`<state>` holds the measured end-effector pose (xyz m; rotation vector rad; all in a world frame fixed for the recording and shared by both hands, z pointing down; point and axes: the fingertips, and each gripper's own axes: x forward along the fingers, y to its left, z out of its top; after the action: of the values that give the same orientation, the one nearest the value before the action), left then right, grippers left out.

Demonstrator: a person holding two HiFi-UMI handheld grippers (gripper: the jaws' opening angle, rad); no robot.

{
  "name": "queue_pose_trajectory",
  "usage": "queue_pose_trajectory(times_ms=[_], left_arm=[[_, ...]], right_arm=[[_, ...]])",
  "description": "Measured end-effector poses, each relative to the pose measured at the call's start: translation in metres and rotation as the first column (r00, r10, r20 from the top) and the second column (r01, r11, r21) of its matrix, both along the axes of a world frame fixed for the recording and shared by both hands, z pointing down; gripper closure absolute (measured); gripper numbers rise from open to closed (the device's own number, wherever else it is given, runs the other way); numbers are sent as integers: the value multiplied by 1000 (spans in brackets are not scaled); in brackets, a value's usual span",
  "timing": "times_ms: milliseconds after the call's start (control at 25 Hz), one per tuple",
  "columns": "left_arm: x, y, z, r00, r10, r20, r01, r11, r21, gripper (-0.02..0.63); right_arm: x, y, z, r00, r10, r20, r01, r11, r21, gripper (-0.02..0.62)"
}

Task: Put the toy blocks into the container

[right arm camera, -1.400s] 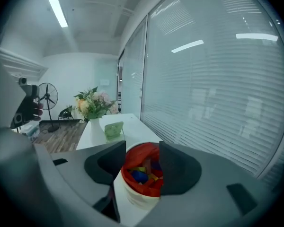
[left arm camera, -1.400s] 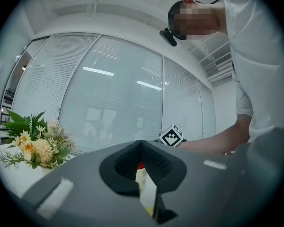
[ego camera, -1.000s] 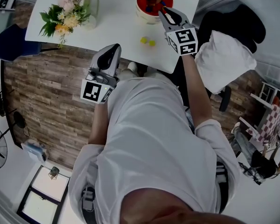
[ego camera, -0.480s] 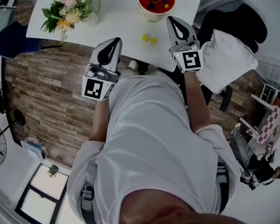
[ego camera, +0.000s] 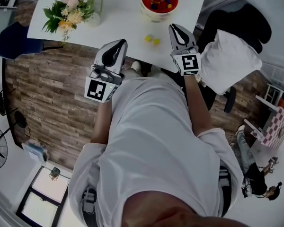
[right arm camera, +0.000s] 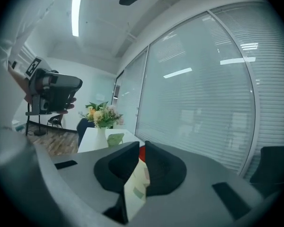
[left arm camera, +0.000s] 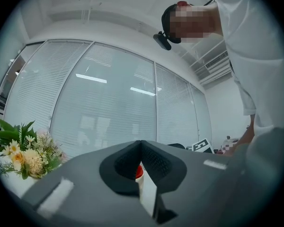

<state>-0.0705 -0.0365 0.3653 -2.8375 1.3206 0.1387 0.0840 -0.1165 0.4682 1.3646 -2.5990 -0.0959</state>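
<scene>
Two yellow blocks (ego camera: 147, 39) sit on the table (ego camera: 118, 18), side by side. In the head view they're between the grippers, just left of the right gripper (ego camera: 175, 27) and a bit behind its tips. The bowl (ego camera: 151, 15) is further out, past the blocks, with several blocks already in it. Right hand looks slightly nearer; left gripper (ego camera: 121, 41) sits by the table's near edge. Blocks are too small to call a long axis. Right jaws have just closed and cracked back a hair: all but together, nothing between. Left jaws together, empty. My read: right needs to shift left, drop and reopen. Only the head view shows the yellow blocks. Both gripper views look level over them and catch just a red sliver of bowl past the jaws.
</scene>
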Motion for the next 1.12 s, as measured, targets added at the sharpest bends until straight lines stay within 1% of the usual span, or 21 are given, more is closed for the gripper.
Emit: queue_pose_trajectory(times_ms=[40, 120, 280, 440, 520, 680, 760, 880, 1000, 1120], left_arm=[[-1, 1, 1, 1000, 3, 7, -3, 1000, -1, 612], [-2, 3, 3, 1000, 3, 14, -3, 1000, -5, 612], [-5, 5, 2, 1000, -2, 6, 2, 1000, -8, 612], [-8, 8, 3, 1000, -13, -7, 13, 1000, -22, 612], [-12, 10, 2, 1000, -20, -16, 20, 999, -25, 612], [-20, 12, 0, 999, -35, -22, 34, 999, -27, 612], [-24, 13, -2, 998, -46, -33, 45, 998, -32, 612], [-32, 16, -3, 997, -68, -41, 67, 997, -38, 612], [-35, 18, -2, 996, -85, -34, 83, 996, -44, 612], [-37, 21, -1, 995, -100, -30, 98, 994, -49, 612]], right_arm=[[-2, 1, 4, 1000, -4, -2, 4, 1000, -14, 538], [-6, 3, 15, 1000, -12, -16, 11, 999, -39, 515], [-14, 3, 47, 998, -34, -59, 27, 994, -110, 408], [-20, 3, 91, 990, -78, -117, 52, 977, -207, 371], [-22, 4, 116, 982, -106, -154, 61, 961, -268, 361], [-27, 8, 161, 960, -177, -215, 85, 921, -380, 330], [-28, 10, 180, 945, -215, -247, 94, 901, -423, 313], [-31, 12, 202, 915, -272, -298, 107, 876, -470, 307], [-36, 14, 220, 896, -316, -312, 119, 848, -517, 307], [-36, 16, 236, 885, -343, -314, 114, 814, -570, 302]])
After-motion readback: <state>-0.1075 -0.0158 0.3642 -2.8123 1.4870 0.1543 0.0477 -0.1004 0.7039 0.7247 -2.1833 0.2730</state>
